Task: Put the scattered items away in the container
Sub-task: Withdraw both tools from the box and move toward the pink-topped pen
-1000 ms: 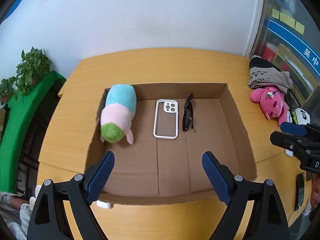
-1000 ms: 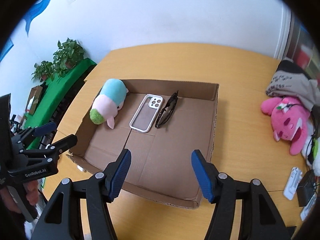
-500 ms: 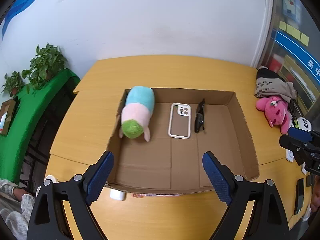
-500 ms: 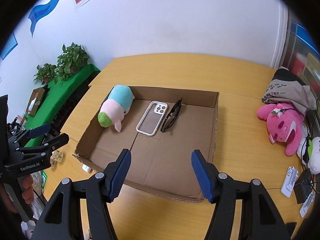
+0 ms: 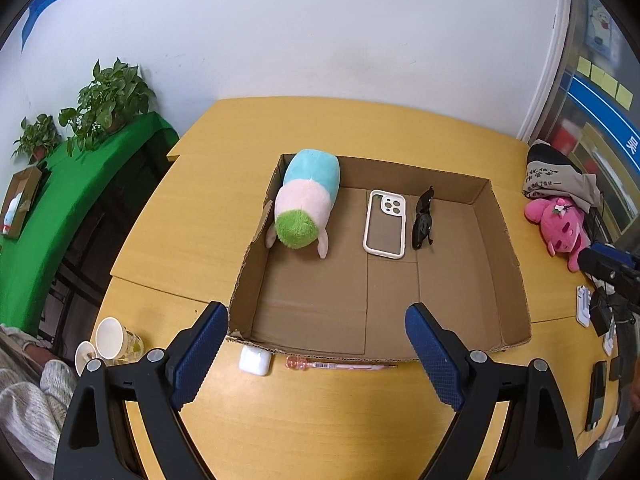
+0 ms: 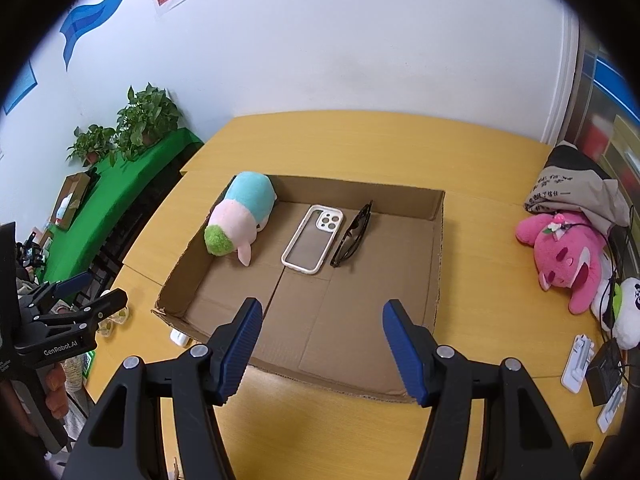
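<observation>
- The left hand-held gripper (image 5: 316, 346) is wide open. It holds nothing and hangs over the near edge of the cardboard box (image 5: 516, 264).
- The right hand-held gripper (image 6: 322, 346) is open too, with nothing in it, above the box's near wall.
- Three things lie in the box on the counter (image 5: 328, 420): one plush toy (image 5: 306, 200), one phone case (image 5: 385, 224), one pair of sunglasses (image 5: 424, 220).
- Outside, just beside the near wall, lie one white earbud case (image 5: 255, 361) and one pink pen (image 5: 340, 365).
- The left hand-held gripper's side reads "GenRobot.AI".
</observation>
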Action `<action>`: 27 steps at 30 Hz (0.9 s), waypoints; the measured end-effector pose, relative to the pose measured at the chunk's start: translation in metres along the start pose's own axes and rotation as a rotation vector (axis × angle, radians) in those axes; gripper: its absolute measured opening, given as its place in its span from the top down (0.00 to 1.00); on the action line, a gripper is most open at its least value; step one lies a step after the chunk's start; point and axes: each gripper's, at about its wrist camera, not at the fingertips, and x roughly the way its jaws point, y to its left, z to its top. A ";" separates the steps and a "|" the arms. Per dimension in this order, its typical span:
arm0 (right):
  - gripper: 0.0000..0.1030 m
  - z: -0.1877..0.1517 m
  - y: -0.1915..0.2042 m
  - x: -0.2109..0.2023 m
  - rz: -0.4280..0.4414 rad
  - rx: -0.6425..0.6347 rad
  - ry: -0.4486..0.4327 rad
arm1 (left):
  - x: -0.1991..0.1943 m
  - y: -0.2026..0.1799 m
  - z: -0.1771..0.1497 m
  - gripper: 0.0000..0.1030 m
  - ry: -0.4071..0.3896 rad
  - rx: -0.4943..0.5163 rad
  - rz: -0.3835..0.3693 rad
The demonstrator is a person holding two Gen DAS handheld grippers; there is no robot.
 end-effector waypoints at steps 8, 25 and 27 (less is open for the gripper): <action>0.39 -0.012 0.000 0.002 -0.012 0.018 0.027 | 0.003 0.009 -0.010 0.10 0.026 0.020 0.009; 0.40 -0.105 0.062 0.076 0.153 -0.153 0.275 | 0.064 0.060 -0.088 0.10 0.254 -0.020 -0.067; 0.40 -0.117 0.077 0.085 0.156 -0.212 0.281 | 0.075 0.069 -0.095 0.10 0.277 -0.048 -0.085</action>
